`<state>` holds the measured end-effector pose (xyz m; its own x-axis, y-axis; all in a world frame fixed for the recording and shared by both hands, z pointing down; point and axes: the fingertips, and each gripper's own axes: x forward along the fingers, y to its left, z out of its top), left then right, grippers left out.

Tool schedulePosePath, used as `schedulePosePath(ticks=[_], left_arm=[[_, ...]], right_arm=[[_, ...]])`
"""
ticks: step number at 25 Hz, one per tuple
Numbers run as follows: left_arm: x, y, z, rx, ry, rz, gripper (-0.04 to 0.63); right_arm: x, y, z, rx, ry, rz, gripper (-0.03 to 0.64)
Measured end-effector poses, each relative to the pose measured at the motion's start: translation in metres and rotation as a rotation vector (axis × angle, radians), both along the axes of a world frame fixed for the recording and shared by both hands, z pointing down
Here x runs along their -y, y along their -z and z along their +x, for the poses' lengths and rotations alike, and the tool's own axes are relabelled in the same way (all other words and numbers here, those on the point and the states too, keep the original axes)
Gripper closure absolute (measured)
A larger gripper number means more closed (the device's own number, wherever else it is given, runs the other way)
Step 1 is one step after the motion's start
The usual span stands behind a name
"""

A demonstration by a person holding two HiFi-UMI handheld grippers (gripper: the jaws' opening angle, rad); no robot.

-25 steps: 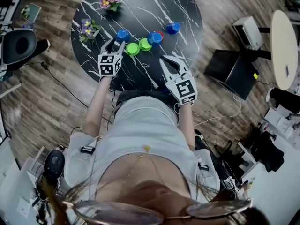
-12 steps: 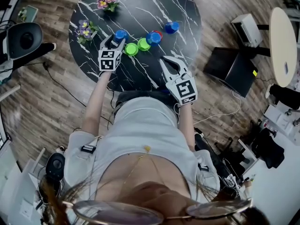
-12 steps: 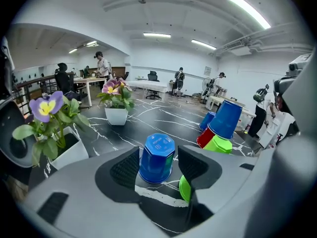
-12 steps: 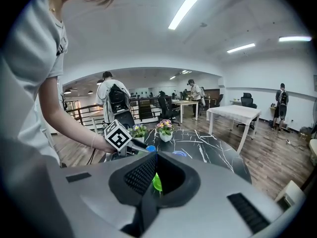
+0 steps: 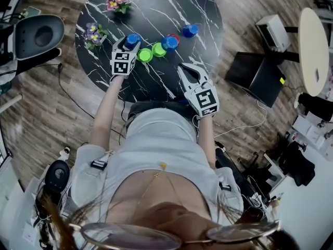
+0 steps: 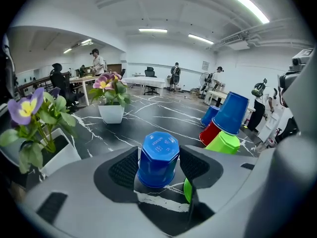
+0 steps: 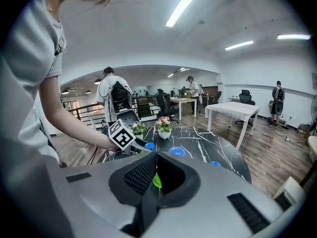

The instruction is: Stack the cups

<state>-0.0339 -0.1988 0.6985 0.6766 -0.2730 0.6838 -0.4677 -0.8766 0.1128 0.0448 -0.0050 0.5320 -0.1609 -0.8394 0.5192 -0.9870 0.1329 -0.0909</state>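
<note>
On the black marble table [image 5: 156, 4] stands a blue cup [image 5: 132, 37], upside down. My left gripper [image 5: 129, 44] straddles it. In the left gripper view this blue cup [image 6: 158, 150] sits between the pads of the left gripper [image 6: 158, 175], whose jaws have just been opening and stand open, not pressing on it. To its right are two green cups [image 5: 145, 54] [image 5: 159, 49], a blue cup on a red one [image 5: 170, 41] and a further blue cup [image 5: 190, 30]. My right gripper [image 5: 186, 68] hovers shut and empty near the table's front edge.
Two flower pots [image 5: 118, 1] [image 5: 95, 31] stand at the table's left and back, close to the left gripper; the nearer pot [image 6: 37, 138] is just left of the jaw. An office chair [image 5: 36, 35] is to the left of the table and a black box [image 5: 255, 79] to the right.
My left gripper has moved forward and down, and its jaws have spread, so the blue cup now stands between them. The right gripper has stayed put.
</note>
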Motion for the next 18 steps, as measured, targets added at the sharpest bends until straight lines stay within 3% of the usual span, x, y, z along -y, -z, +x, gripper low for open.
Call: schedulePosePath(ticks=[18], left_arm=[[0.005,0.014,-0.002,-0.016,0.007,0.022,0.342]], right_arm=[[0.004,0.001,0.001,-0.007,0.018,0.006,0.598]])
